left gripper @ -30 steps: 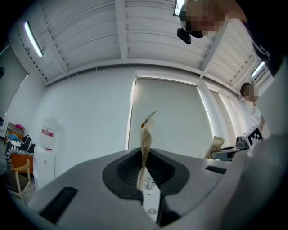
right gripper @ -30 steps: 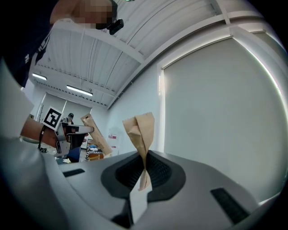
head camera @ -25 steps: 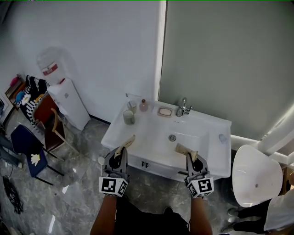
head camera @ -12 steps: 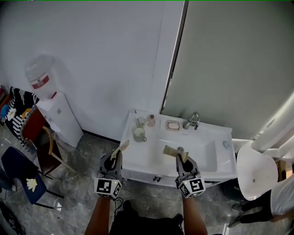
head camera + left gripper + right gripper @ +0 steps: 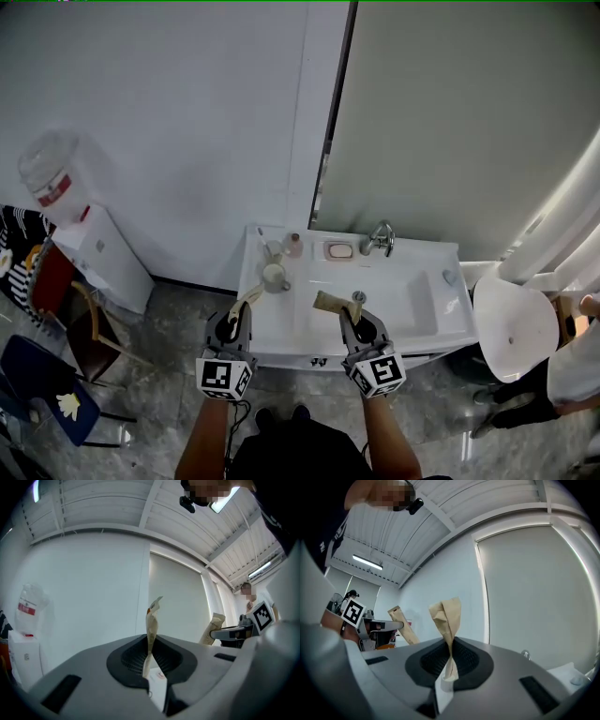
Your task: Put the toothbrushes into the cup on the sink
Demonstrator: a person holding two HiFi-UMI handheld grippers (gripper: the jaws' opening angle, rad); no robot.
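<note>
**Head view**
- Left tongs (image 5: 241, 311): clamped together on the left toothbrush (image 5: 249, 296), which is in a brown paper wrapper and slants up over the left front edge of the sink (image 5: 412, 314).
- Right tongs (image 5: 351, 319): clamped on the right toothbrush (image 5: 332, 302), which has a like wrapper and hangs over the basin.
- Cup (image 5: 274, 276): stands on the sink's left rear ledge, apart from both toothbrushes. Only this view shows it.
- Behind it: a pink bottle (image 5: 294, 246), a soap dish (image 5: 337, 250) and the tap (image 5: 380, 238).
- Water dispenser (image 5: 94, 258): stands against the wall, well left of the sink.

**Left gripper view**
- The pads pinch the wrapper low down, and its top rises upright against the wall.
- The right tongs (image 5: 220, 631) and their wrapper show at the right edge, with a second person (image 5: 248, 603) behind them.
- The dispenser bottle shows at the left.
- No sink top is visible.

**Right gripper view**
- The pads are shut on a crumpled wrapper.
- The left tongs (image 5: 393, 625) show at the left.
- The tap's tip (image 5: 526, 655) and a corner of the sink peek over the housing.
</note>
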